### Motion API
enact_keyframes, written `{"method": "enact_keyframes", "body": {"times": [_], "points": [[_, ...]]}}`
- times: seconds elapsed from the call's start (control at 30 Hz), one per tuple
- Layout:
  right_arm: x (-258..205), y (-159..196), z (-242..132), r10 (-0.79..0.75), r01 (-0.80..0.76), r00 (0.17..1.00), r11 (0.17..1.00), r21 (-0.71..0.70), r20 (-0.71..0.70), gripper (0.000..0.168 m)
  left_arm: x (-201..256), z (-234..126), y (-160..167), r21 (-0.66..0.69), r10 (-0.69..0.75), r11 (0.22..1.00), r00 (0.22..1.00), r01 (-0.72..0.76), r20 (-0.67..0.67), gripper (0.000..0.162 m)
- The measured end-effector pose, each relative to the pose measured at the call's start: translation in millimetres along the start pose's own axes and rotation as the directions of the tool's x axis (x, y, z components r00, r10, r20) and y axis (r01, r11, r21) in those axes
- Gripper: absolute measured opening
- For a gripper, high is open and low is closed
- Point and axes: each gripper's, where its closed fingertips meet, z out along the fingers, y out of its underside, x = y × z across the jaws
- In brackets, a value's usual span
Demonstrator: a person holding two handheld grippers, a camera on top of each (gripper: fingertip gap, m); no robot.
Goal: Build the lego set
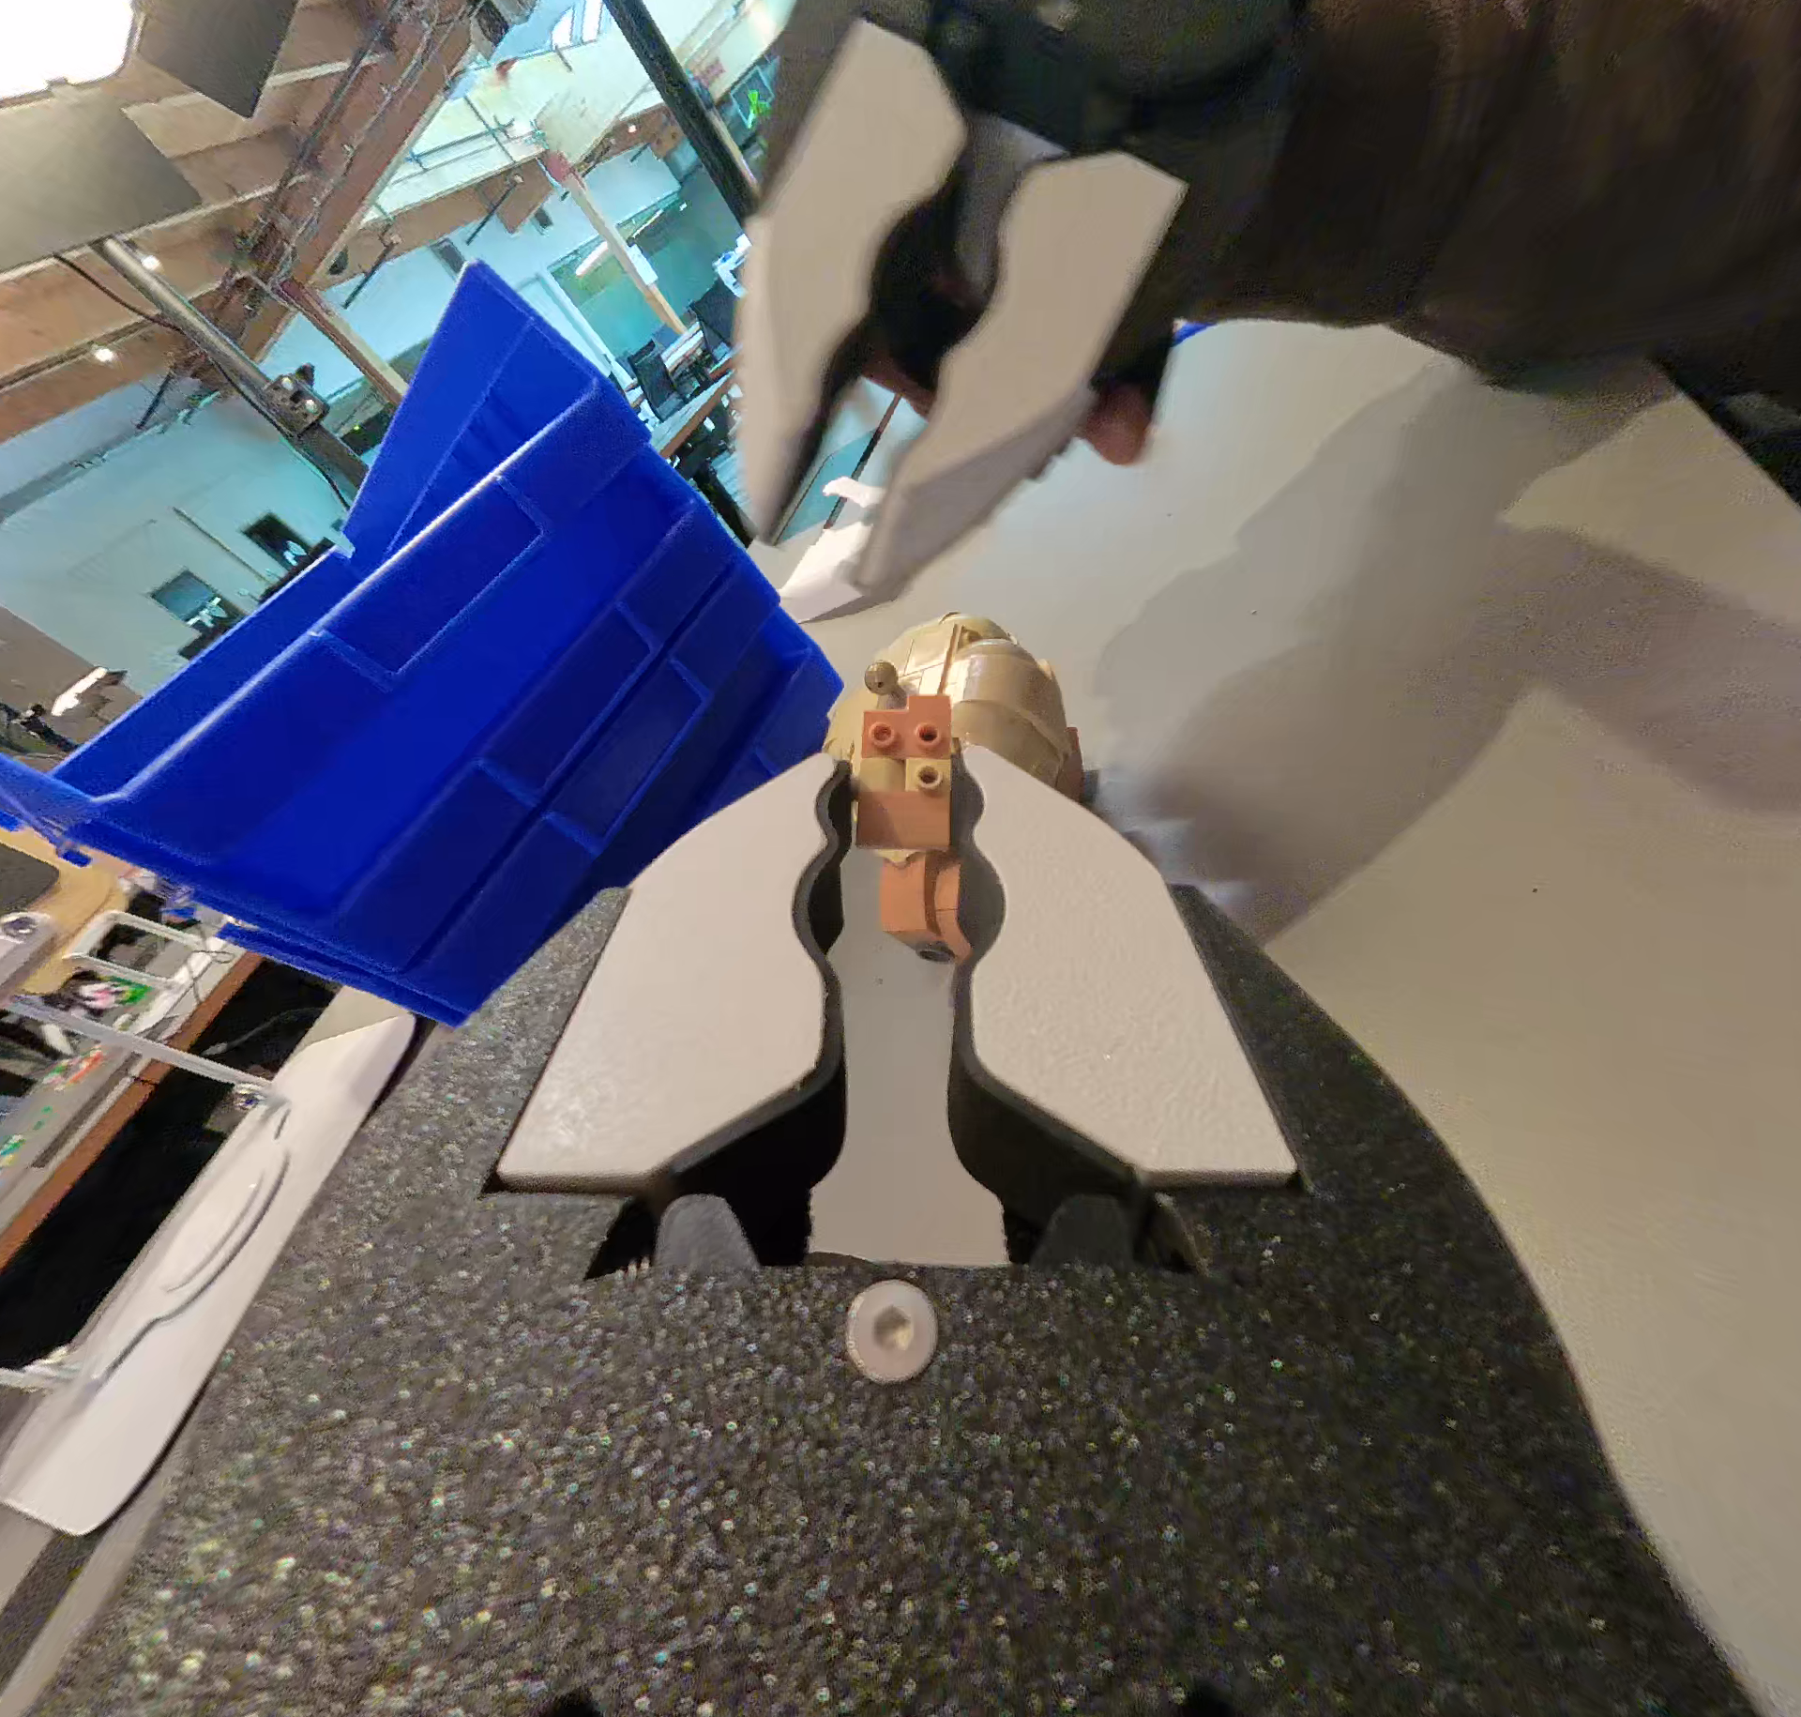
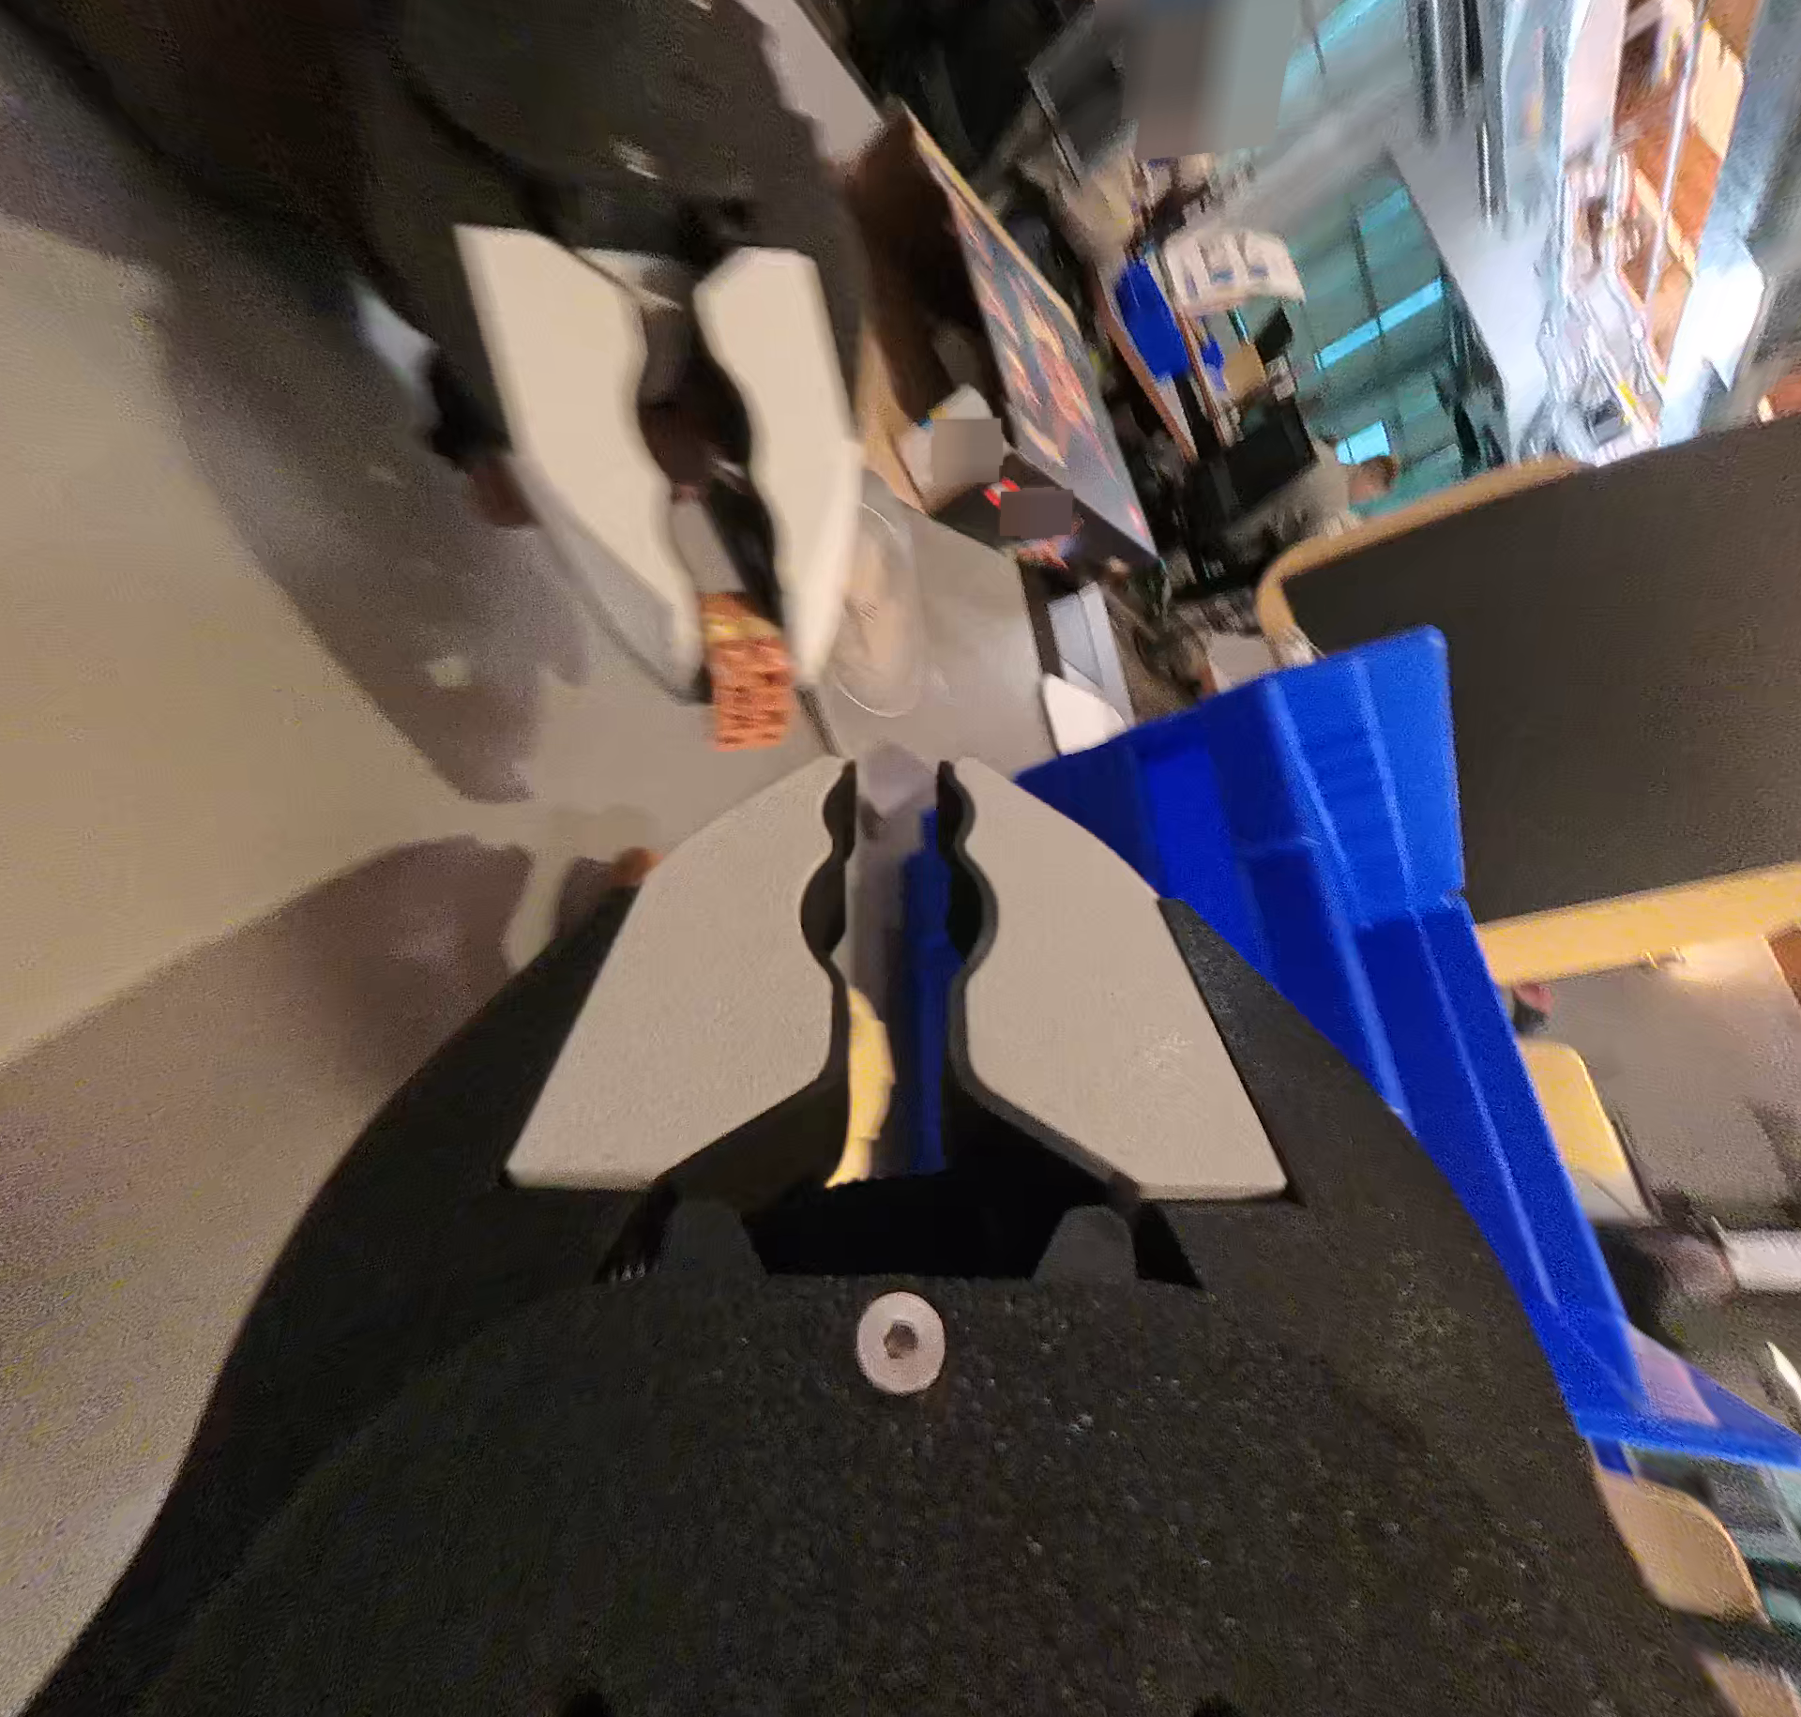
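Two grippers: both in view, facing each other above the grey table (image 1: 1462, 890).
Left gripper (image 1: 901, 773): clenched on the lego build (image 1: 906, 798), tan and terracotta, pinched between the fingertips at its brick stem.
Lego build, place: held off the table, rounded tan body pointing away from the left wrist camera, studs of the terracotta bricks facing up.
Right gripper (image 2: 897, 778): fingers parted by a narrow gap, nothing seen between them; blurred in the left wrist view, hanging above and beyond the build, apart from it.
Blue bin (image 1: 439, 695): just beside the build on the left side of the left wrist view, tipped in frame; contents hidden.
Step in hand, as judged: holding the part-built model steady, free gripper between pieces.
Next move, as judged: fetch of a loose piece, probably from the bin, then alignment over the open studs and a firm press, with the left grasp kept tight against the push.
Risk: slip or twist of the small stem under pressing force.
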Motion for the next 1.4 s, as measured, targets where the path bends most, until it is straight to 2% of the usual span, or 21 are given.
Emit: {"method": "enact_keyframes", "body": {"times": [0.17,0.47,1.4], "points": [[-34.2,-2.3,-1.2,-0.037,0.035,0.999,0.998,0.046,0.035,0.013,9.5,1.9,-5.3,0.005,0.063,0.998,0.998,-0.063,-0.019,0.019],[-43.1,-9.6,-1.2,-0.045,0.040,0.998,0.995,0.092,0.051,0.010,21.2,6.5,-4.1,-0.044,0.161,0.986,0.986,-0.163,-0.037,0.019],[-56.5,-8.3,-0.7,-0.044,0.032,0.990,0.995,0.092,0.136,0.008,29.9,7.8,-7.6,-0.036,0.202,0.978,0.977,-0.205,-0.074,0.019]]}}
